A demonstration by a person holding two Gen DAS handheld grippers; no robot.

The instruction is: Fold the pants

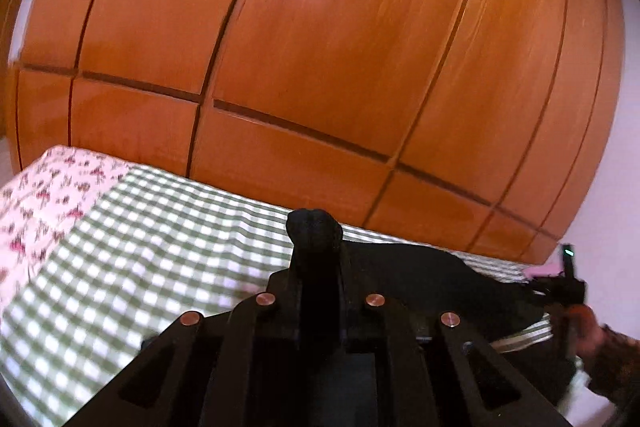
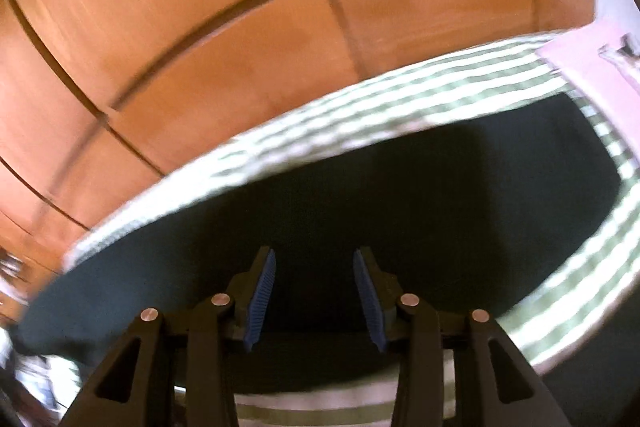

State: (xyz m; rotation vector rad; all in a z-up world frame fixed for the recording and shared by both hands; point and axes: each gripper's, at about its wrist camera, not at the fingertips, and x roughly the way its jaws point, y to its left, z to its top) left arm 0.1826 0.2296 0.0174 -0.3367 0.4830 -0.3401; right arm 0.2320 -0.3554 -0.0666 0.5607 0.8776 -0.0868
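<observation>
Dark pants (image 2: 400, 195) lie spread on a bed with a green-and-white checked sheet (image 1: 140, 247). In the left wrist view the pants (image 1: 432, 279) stretch to the right behind my left gripper (image 1: 315, 223), whose fingers are closed together, with dark cloth bunched at their tips. My right gripper (image 2: 314, 259) is open, its blue pads (image 2: 262, 295) apart, hovering over the pants and holding nothing. The right gripper also shows at the far right of the left wrist view (image 1: 564, 287), held in a hand.
A tall orange wooden wardrobe (image 1: 320, 47) stands right behind the bed. A floral pillow or quilt (image 1: 44, 199) lies at the bed's left end. A pale pink wall (image 1: 616, 187) is on the right.
</observation>
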